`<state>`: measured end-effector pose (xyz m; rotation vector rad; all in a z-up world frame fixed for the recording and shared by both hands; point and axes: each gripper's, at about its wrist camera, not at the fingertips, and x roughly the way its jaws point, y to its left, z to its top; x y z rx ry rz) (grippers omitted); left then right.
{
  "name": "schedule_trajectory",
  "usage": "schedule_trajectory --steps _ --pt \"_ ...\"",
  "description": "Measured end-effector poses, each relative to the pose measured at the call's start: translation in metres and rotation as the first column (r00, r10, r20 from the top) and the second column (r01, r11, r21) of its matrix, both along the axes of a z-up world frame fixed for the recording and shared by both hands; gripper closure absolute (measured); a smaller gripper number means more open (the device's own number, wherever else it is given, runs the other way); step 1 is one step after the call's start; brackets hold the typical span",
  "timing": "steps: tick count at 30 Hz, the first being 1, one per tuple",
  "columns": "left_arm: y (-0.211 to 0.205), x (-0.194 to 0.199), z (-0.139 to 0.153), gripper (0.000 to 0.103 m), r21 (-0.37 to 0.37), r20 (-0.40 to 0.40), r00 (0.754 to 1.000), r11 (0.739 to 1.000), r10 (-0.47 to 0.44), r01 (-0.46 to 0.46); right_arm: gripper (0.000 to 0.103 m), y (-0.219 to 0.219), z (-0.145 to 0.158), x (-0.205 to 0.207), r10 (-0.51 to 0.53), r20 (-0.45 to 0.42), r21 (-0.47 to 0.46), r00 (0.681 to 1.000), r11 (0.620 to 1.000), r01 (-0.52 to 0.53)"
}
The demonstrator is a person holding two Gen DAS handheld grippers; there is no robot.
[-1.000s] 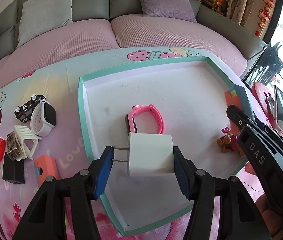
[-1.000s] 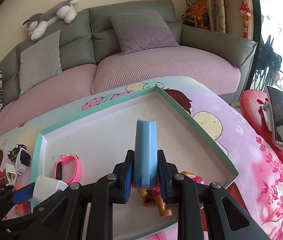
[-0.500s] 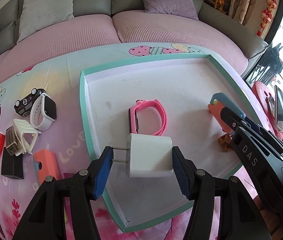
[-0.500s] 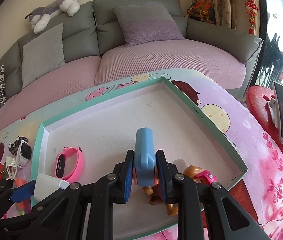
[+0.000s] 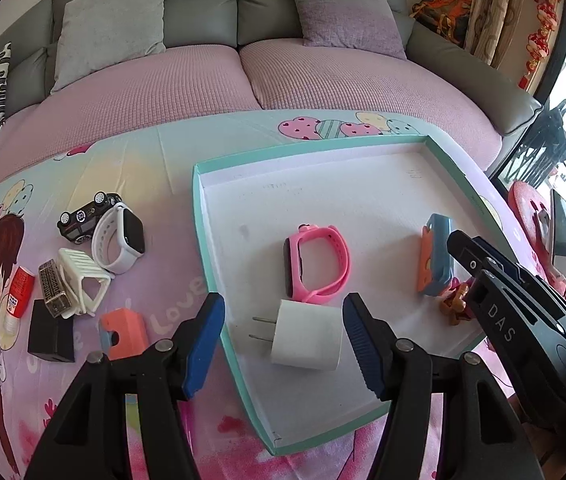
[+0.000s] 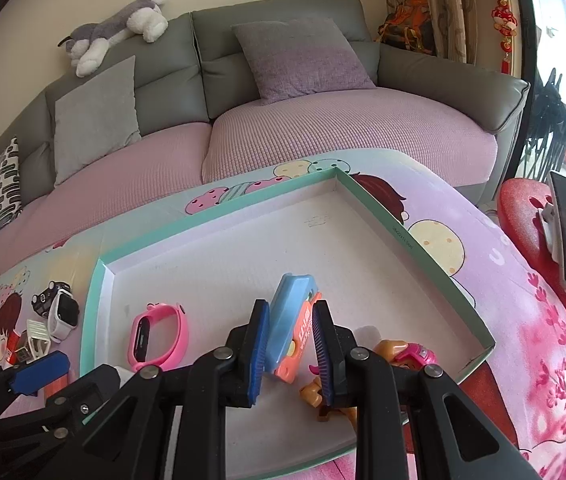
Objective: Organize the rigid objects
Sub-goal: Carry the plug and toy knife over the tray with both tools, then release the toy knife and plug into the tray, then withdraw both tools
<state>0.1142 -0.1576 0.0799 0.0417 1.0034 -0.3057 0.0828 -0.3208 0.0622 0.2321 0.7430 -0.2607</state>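
A white plug charger lies on the floor of the teal-rimmed white tray, prongs to the left. My left gripper hangs open over it, pads clear of its sides. A pink watch band rests just beyond the charger. My right gripper is shut on a blue and orange block, which leans to the right with its lower end at the tray floor. A small toy dog lies beside the right finger.
Left of the tray, on the printed cloth, lie a black toy car, a white watch, a white clip, an orange block and a black box. A sofa stands behind. A red stool holds a phone.
The left gripper let go of the white charger, which now lies in the tray, and drew back. The right gripper lowered the blue and orange block, which now tilts.
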Motion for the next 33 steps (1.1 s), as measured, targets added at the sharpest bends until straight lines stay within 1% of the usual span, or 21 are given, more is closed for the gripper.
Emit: schedule_trajectory --steps 7,10,13,16,18,20,21,23,27,29,33 --pt "0.028 0.004 0.008 0.040 -0.018 0.027 0.995 0.995 0.094 -0.094 0.079 0.001 0.000 0.001 0.013 0.001 0.013 1.000 1.000 -0.013" --pt "0.039 0.007 0.006 0.038 -0.024 0.024 0.990 0.991 0.135 -0.135 0.079 0.005 -0.002 0.003 0.025 -0.005 0.010 1.000 1.000 -0.025" --pt "0.050 0.009 0.004 0.027 -0.028 0.017 0.985 0.985 0.173 -0.173 0.079 0.011 -0.003 0.006 0.042 -0.015 0.013 0.999 0.999 -0.042" --pt "0.060 0.013 0.000 0.026 -0.036 0.017 0.976 0.976 0.218 -0.217 0.079 0.020 -0.005 0.010 0.074 -0.021 0.013 0.997 0.997 -0.074" --pt "0.067 0.015 -0.003 0.026 -0.037 0.013 0.969 0.968 0.247 -0.246 0.079 0.028 -0.006 0.011 0.095 -0.026 -0.006 0.995 0.995 -0.095" --pt "0.074 0.016 -0.006 0.025 -0.031 0.008 0.961 0.961 0.276 -0.275 0.076 0.035 -0.006 0.013 0.109 -0.034 -0.022 0.993 0.994 -0.110" --pt "0.077 0.017 -0.008 0.018 -0.026 0.004 0.957 0.957 0.289 -0.289 0.072 0.038 -0.007 0.014 0.116 -0.039 -0.026 0.993 0.993 -0.117" --pt "0.083 0.019 -0.012 0.008 -0.022 -0.001 0.949 0.949 0.314 -0.314 0.062 0.044 -0.008 0.015 0.130 -0.044 -0.033 0.991 0.991 -0.131" --pt "0.095 0.020 -0.016 0.008 -0.031 -0.007 0.933 0.932 0.360 -0.360 0.054 0.053 -0.008 0.017 0.150 -0.050 -0.055 0.987 0.987 -0.153" --pt "0.101 0.020 -0.017 0.008 -0.029 -0.006 0.925 0.925 0.379 -0.379 0.047 0.056 -0.009 0.018 0.156 -0.053 -0.062 0.986 0.985 -0.159" --pt "0.111 0.021 -0.019 0.008 -0.029 -0.004 0.912 0.911 0.411 -0.411 0.044 0.061 -0.011 0.019 0.159 -0.059 -0.069 0.985 0.984 -0.163"
